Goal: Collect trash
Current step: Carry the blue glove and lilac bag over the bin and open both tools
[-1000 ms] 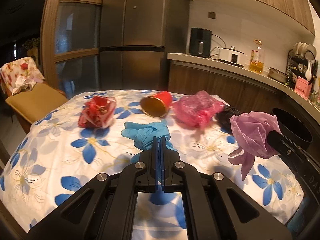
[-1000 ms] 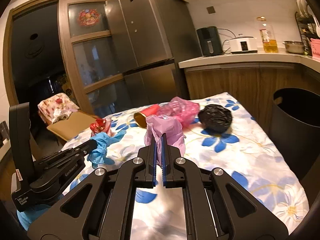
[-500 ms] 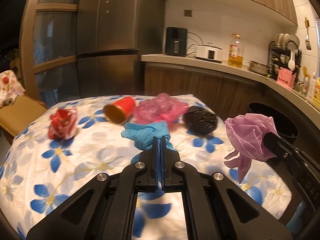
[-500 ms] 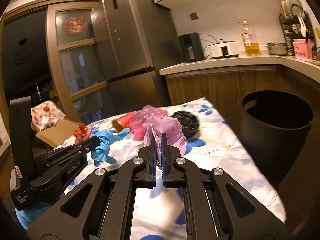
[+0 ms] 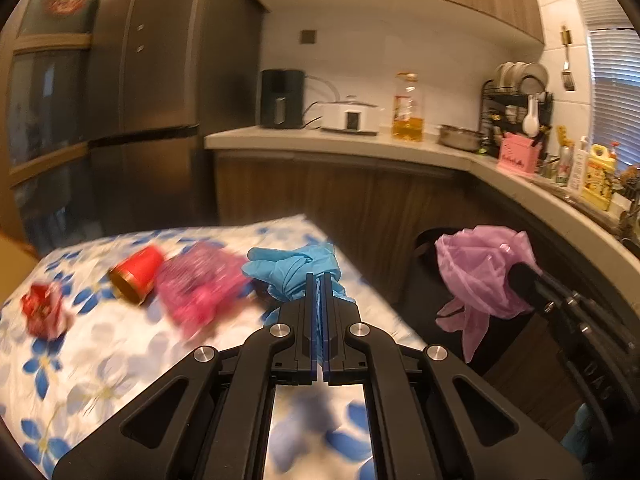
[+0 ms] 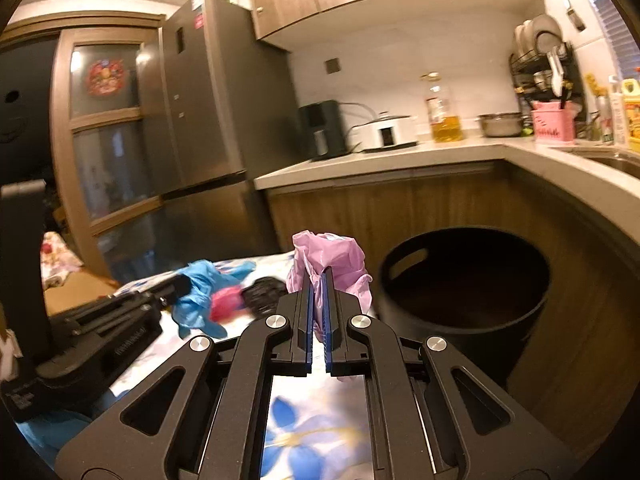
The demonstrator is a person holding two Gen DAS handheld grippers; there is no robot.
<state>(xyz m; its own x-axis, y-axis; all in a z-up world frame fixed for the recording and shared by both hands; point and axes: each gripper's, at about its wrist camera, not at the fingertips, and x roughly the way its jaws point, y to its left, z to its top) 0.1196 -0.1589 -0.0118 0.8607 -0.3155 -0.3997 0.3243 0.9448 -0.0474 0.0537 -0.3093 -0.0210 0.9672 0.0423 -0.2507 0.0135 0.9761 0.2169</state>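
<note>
My left gripper (image 5: 319,280) is shut on a crumpled blue glove (image 5: 294,270), held above the table's right end. My right gripper (image 6: 318,278) is shut on a lilac plastic bag (image 6: 330,264), held just left of the black trash bin (image 6: 464,292). The bag (image 5: 482,276) also shows in the left wrist view, hanging over the bin's rim (image 5: 424,240). On the floral tablecloth (image 5: 100,360) lie a red cup (image 5: 138,274) on its side, a pink bag (image 5: 200,286) and a red wrapper (image 5: 42,310). A black bag (image 6: 262,294) lies behind the glove (image 6: 200,300).
A wooden counter (image 5: 360,148) runs behind and to the right, carrying an air fryer (image 5: 282,98), cooker, oil bottle (image 5: 408,110) and dish rack (image 5: 516,96). A dark fridge (image 6: 216,132) stands at the left. The bin sits between table and cabinets.
Both grippers have swung right and forward with their loads, toward the bin. The table's trash now sits farther left, and the bin's opening is much closer in the right wrist view.
</note>
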